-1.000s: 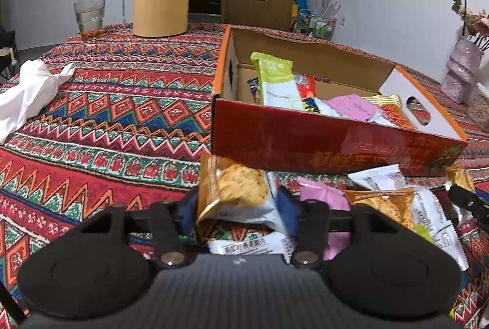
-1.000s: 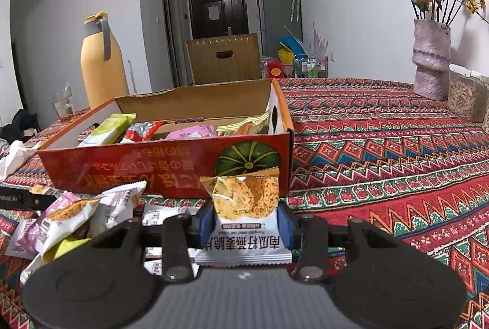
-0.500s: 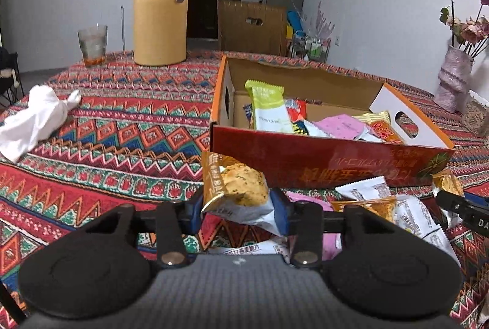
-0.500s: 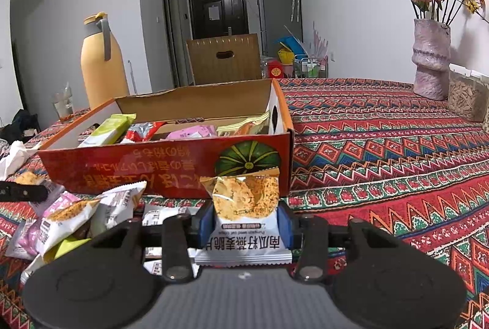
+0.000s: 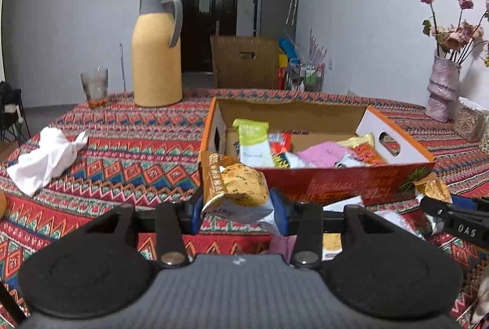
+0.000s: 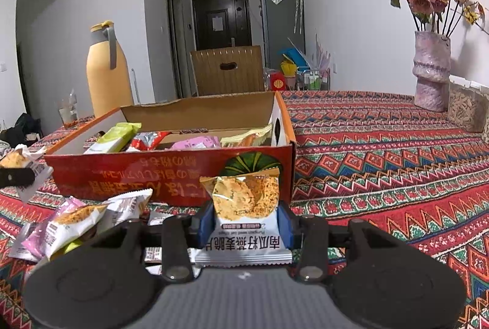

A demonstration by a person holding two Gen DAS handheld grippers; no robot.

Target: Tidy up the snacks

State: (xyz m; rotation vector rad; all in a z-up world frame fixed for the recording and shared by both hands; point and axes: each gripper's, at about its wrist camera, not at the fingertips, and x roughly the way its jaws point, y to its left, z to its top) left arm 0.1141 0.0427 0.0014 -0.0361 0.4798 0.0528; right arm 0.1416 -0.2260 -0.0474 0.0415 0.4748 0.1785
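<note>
Left gripper [image 5: 235,206]: black two-finger tool with blue pads, pointing forward and somewhat downward. Jaws part-way closed, pads pressing both sides of a crinkled cracker packet [image 5: 237,191], which tilts to the left. Its tip also shows at the left edge of the right wrist view.

Right gripper [image 6: 244,220]: same build, same downward slant. Jaws clamped on an upright cracker pack [image 6: 244,216], pads flat against its edges.

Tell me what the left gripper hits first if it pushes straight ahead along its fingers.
Probably the near red wall of the snack box. The left gripper, shut on a cracker packet, points slightly down at it; depth is unclear.
</note>
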